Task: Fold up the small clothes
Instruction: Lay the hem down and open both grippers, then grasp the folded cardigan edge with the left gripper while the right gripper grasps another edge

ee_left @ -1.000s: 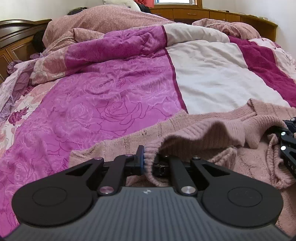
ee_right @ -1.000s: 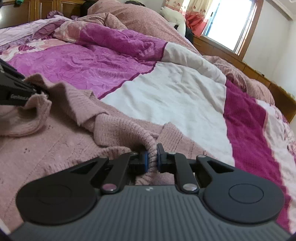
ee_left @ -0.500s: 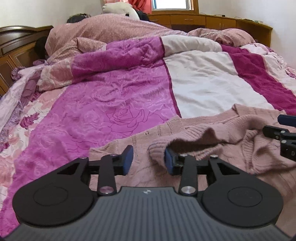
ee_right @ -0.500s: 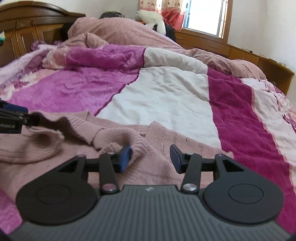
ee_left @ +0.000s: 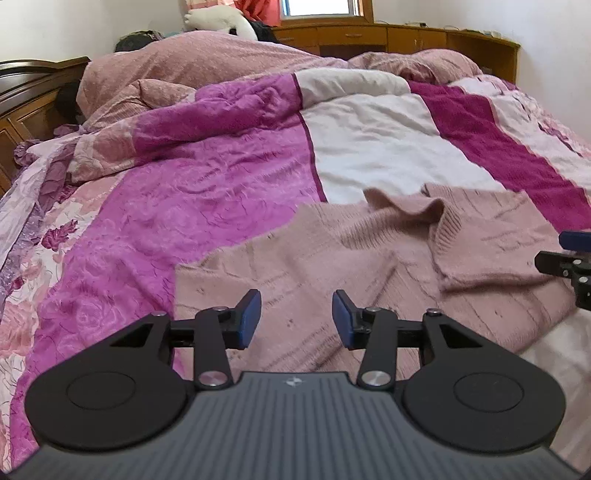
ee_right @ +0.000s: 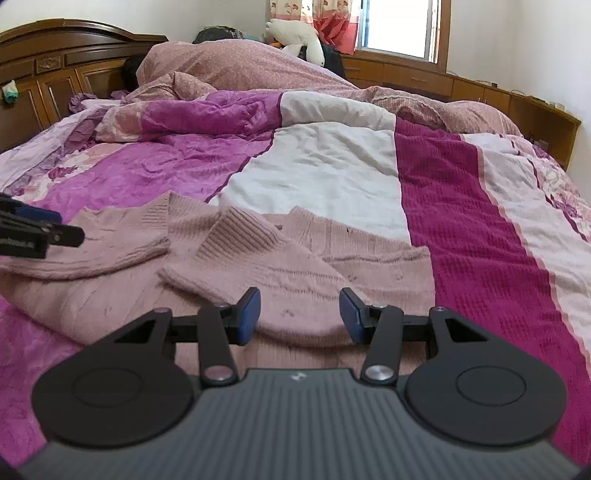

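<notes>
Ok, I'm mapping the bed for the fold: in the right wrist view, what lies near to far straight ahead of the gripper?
Right gripper → pink knitted sweater → white quilt panel → dusty-pink bedding heap → window.

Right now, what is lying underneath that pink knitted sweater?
The pink sweater lies on the bed's quilt, across its magenta, white and dark red stripes. Its sleeves are folded over its own body. Whatever sits directly beneath the knit is covered, so I cannot tell.

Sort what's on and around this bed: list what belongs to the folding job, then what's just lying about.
For the job:
- pink knitted sweater
- left claw, jaws opening, nothing between them
- right claw, open and empty

Lying about:
- striped quilt
- white plush toy
- wooden headboard
</notes>
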Motion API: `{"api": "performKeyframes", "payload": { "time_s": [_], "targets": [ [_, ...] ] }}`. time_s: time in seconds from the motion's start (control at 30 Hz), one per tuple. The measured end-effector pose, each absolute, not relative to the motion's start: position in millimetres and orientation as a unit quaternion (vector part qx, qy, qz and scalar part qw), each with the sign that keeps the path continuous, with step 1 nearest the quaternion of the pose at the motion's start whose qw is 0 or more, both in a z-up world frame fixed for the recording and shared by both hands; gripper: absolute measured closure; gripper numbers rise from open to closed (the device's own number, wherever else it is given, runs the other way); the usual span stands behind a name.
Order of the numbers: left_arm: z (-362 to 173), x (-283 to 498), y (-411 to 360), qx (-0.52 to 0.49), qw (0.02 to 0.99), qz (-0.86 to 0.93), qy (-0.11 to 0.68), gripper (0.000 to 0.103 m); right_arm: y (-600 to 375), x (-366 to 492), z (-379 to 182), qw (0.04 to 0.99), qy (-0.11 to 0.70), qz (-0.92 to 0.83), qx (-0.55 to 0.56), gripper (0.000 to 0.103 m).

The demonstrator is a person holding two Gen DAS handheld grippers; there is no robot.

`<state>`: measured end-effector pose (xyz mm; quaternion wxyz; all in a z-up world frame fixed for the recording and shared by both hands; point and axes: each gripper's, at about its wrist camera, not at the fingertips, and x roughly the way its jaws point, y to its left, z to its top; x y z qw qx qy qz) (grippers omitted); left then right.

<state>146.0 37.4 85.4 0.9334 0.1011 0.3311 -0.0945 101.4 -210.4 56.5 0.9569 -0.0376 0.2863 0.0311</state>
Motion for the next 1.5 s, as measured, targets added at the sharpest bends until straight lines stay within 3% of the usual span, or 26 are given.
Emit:
{"api": "performKeyframes", "payload": {
  "time_s": [0.57, 0.6, 0.67, 0.73, 0.93, 1.23, 1.5],
  "targets": [
    [41.7, 163.4, -5.0, 0.174, 0.914, -0.146, 0.336, 0.052, -181.4, 98.2, 39.5, 0.946, 0.278, 0.092, -0.139, 0.053],
    [40.1, 164.8, -5.4, 0.176, 0.915, -0.145, 0.333, 0.055, -178.0, 99.8, 38.8, 0.945, 0.276, 0.098, -0.148, 0.053],
    [40.3, 168.5, -4.1, 0.169, 0.917, -0.142, 0.333, 0.087, -172.7, 103.6, 37.4, 0.942, 0.276, 0.107, -0.161, 0.053],
    [45.6, 171.1, 0.8, 0.158, 0.921, -0.135, 0.33, 0.092, -167.7, 107.5, 35.7, 0.939, 0.278, 0.113, -0.169, 0.053],
    [70.6, 180.6, 37.3, 0.121, 0.947, -0.063, 0.291, 0.093, -158.0, 115.6, 33.6, 0.936, 0.272, 0.121, -0.186, 0.053],
    [57.9, 223.7, 107.4, 0.084, 0.938, 0.076, 0.329, 0.092, -157.1, 125.9, 30.5, 0.938, 0.275, 0.117, -0.175, 0.053],
    [70.9, 198.4, 119.2, 0.037, 0.944, 0.061, 0.322, 0.091, -154.8, 119.1, 33.8, 0.934, 0.268, 0.146, -0.185, 0.054]
  ]
}}
